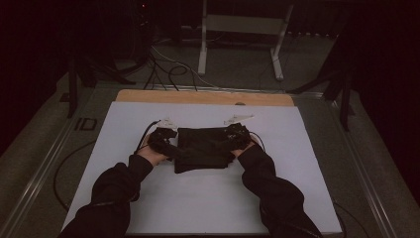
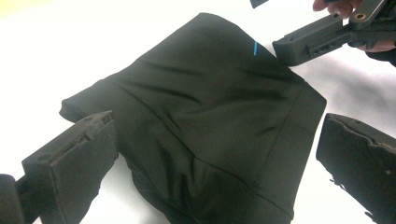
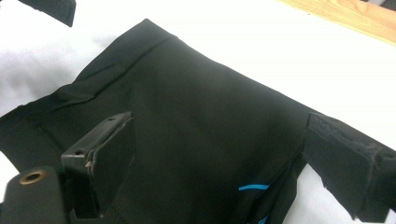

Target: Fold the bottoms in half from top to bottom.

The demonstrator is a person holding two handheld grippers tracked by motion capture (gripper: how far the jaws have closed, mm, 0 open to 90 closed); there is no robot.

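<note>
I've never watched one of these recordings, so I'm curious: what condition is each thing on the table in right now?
Black garment: folded, lying flat on the white sheet, a little creased.
Left gripper: open, jaws apart over the garment, not clamping it.
Right gripper: open, jaws spread either side of the cloth.
White sheet: spread flat over the table.
Blue mark: showing on the garment near its edge.

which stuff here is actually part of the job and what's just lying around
In the job:
- folded black fabric garment with a small blue mark
- left gripper, jaws open over the cloth
- right gripper, jaws open over the cloth
- white table sheet it lies on

Lying about:
- white metal frame on the floor beyond
- black cables on the floor
</note>
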